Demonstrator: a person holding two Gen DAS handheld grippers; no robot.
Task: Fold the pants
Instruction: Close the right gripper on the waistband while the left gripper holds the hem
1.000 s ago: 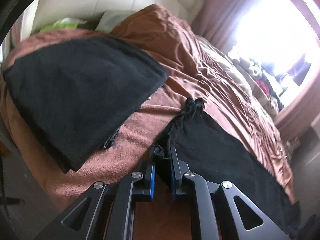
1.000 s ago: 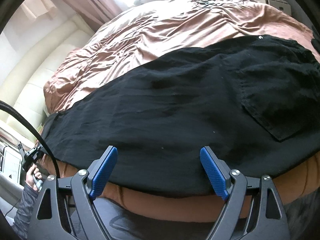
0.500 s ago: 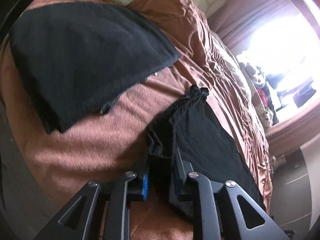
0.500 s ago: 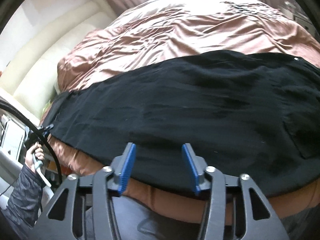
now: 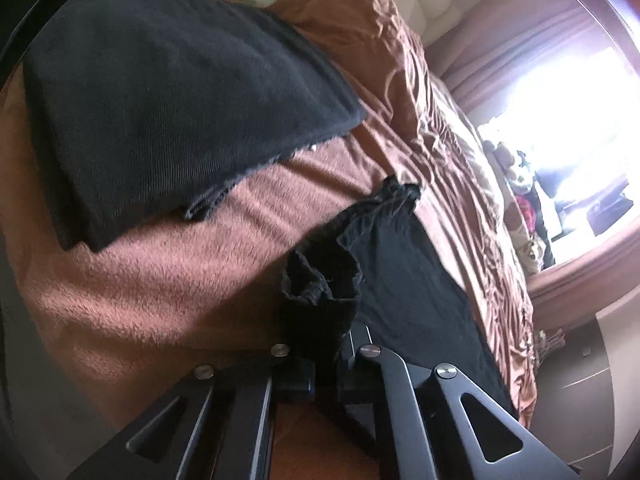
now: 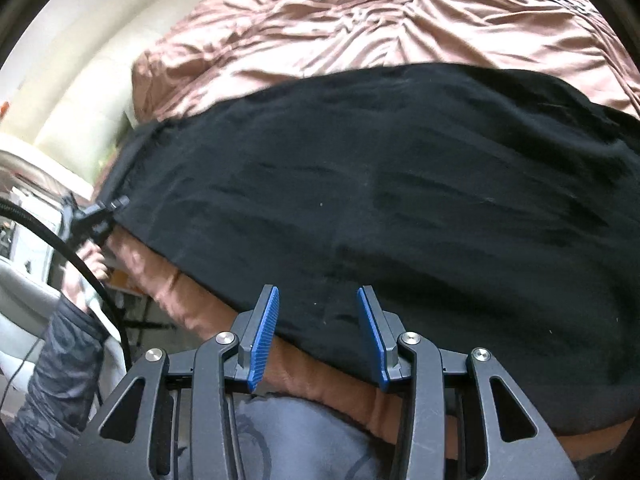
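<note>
Black pants (image 6: 380,200) lie spread across a brown bed cover (image 6: 360,24). In the left wrist view my left gripper (image 5: 326,368) is shut on the bunched hem end of the pants (image 5: 320,292) and lifts it off the cover (image 5: 160,280); the rest of the leg (image 5: 408,280) trails away to the right. In the right wrist view my right gripper (image 6: 318,332) is partly open, empty, its blue pads (image 6: 262,336) straddling the near edge of the pants. The left gripper (image 6: 94,216) shows small at the pants' far left end.
A folded black garment (image 5: 168,100) lies on the bed left of the pants. A cream headboard (image 6: 84,80) and a bright window with curtains (image 5: 560,100) border the bed. A sleeved arm and a black cable (image 6: 80,280) are at the left.
The left gripper has lifted the pants hem higher and drawn closer over the bed. The right gripper's jaws have narrowed from wide open and shifted left along the pants' near edge.
</note>
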